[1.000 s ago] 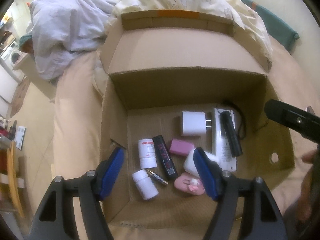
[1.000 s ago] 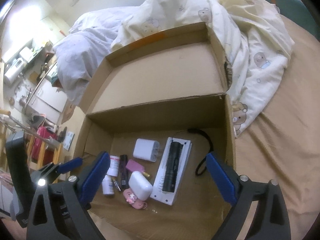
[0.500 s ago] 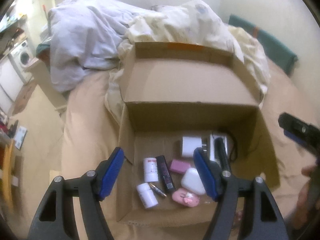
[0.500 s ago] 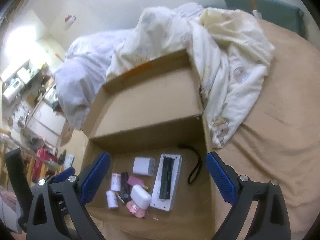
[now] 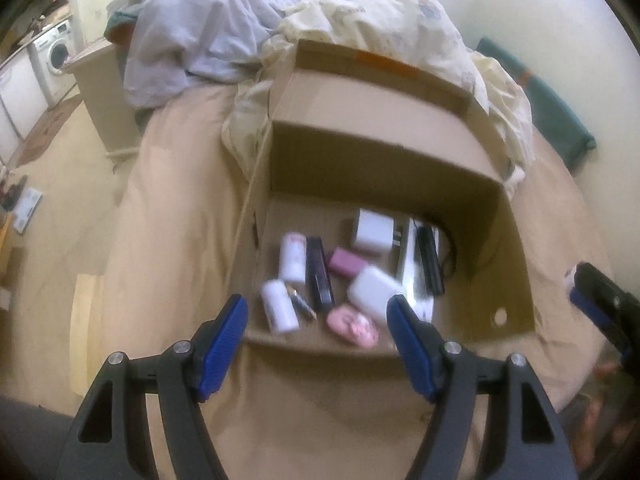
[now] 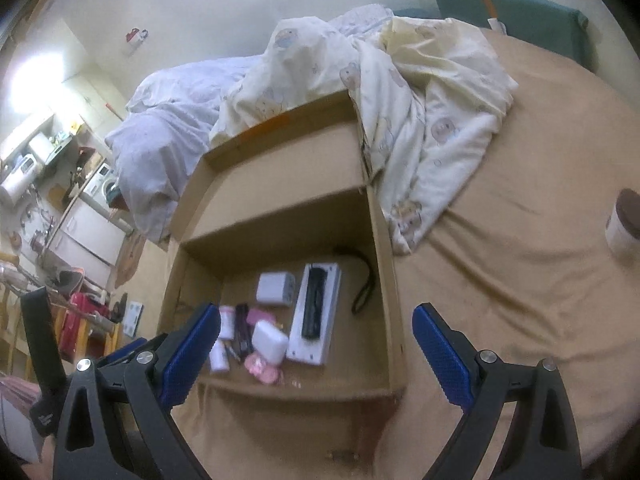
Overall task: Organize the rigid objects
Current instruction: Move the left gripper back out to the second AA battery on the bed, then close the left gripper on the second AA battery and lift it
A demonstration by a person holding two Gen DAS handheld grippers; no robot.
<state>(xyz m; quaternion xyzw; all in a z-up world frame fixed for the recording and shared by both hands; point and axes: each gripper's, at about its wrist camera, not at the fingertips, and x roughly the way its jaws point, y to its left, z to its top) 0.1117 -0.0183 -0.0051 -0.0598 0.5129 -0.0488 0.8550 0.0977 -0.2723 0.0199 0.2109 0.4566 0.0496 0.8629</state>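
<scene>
An open cardboard box [image 5: 500,220] [image 6: 384,280] sits on the tan bed. Inside lie several small items: two white bottles [image 5: 280,312], a black tube [image 5: 319,274], a pink block [image 5: 346,262], a white charger [image 5: 374,232] [image 6: 275,287], a white case [image 5: 374,290] [image 6: 269,340], a pink clip [image 5: 352,326], and a black flashlight on a white box [image 5: 428,260] [image 6: 314,308]. My left gripper [image 5: 318,332] is open and empty, above the box's near edge. My right gripper [image 6: 316,346] is open and empty, back from the box.
Rumpled white and cream bedding [image 6: 400,80] lies behind the box. A brown-lidded cup [image 6: 624,224] stands on the bed at the far right. A teal cushion [image 6: 512,12] is at the wall. A washing machine [image 5: 56,52] and floor clutter are left of the bed.
Both grippers have pulled up and back from the box, which now looks smaller and farther. Both stay open and empty. The items in the box have not moved.
</scene>
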